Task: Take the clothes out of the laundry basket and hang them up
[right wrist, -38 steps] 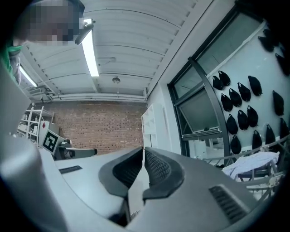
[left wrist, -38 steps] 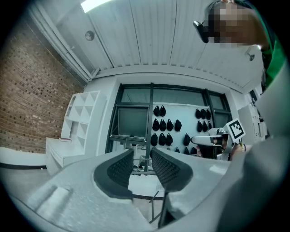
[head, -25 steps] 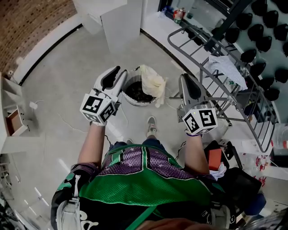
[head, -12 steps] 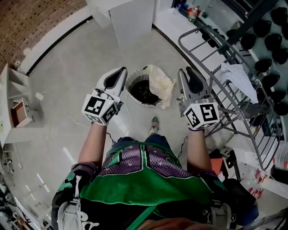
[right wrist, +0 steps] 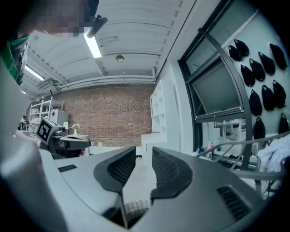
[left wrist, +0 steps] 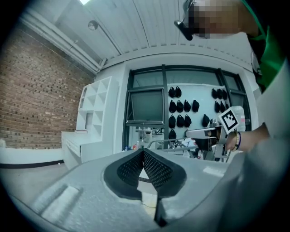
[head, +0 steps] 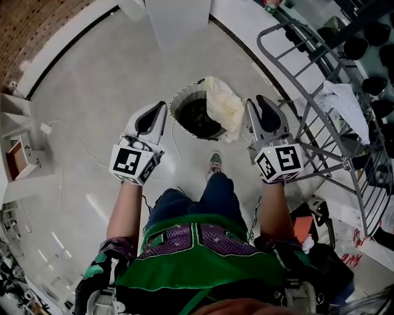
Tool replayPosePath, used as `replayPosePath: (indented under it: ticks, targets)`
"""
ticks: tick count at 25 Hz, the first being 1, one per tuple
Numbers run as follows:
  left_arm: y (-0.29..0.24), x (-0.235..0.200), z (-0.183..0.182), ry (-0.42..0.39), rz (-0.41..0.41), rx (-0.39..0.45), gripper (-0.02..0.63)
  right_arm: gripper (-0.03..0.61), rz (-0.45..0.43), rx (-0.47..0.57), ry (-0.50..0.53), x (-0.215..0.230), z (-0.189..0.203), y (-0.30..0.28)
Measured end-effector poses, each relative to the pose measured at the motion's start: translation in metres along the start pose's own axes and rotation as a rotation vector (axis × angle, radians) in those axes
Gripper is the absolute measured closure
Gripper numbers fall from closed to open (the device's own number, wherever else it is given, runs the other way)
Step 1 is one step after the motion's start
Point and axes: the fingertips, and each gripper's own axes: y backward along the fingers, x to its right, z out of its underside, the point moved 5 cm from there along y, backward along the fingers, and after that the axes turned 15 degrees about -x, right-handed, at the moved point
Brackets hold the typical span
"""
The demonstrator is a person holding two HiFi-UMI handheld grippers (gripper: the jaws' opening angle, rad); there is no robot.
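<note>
The round laundry basket stands on the floor ahead of me, dark inside, with a cream cloth draped over its right rim. My left gripper hangs level just left of the basket, jaws shut with nothing between them. On the other side, by the cream cloth, my right gripper is level too; its jaws have just opened wide and hold nothing. Neither gripper touches the basket or the cloth. A grey drying rack at the right carries a white garment.
The person's legs and one shoe are just behind the basket. A thin cable trails over the floor at the left. White shelves line the left edge; a white cabinet stands behind the basket. Black bags lie under the rack.
Both grippers have sunk lower and now flank the basket. The left jaws have shut and the right jaws have spread wider. The person has bent forward.
</note>
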Motion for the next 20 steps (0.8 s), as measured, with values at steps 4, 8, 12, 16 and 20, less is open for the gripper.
replayPosePath:
  ticks: [4,8,12,16,20]
  targets:
    - [-0.026,-0.019,0.064,0.002,0.001,-0.018,0.595,0.480,0.013,-0.033,-0.013,0.003,0.064,-0.036]
    - [-0.067,-0.028,0.134,0.021,0.015,-0.032,0.595,0.480,0.019,-0.060,-0.014,0.013,0.132,-0.075]
    - [-0.113,-0.029,0.200,0.028,0.039,-0.029,0.595,0.480,0.014,-0.068,-0.012,0.024,0.198,-0.112]
    - [-0.156,-0.025,0.260,0.019,0.060,-0.010,0.595,0.480,0.021,-0.061,0.002,0.041,0.260,-0.141]
    - [-0.192,-0.023,0.313,-0.022,0.075,0.001,0.595,0.480,0.035,-0.059,0.052,0.056,0.320,-0.168]
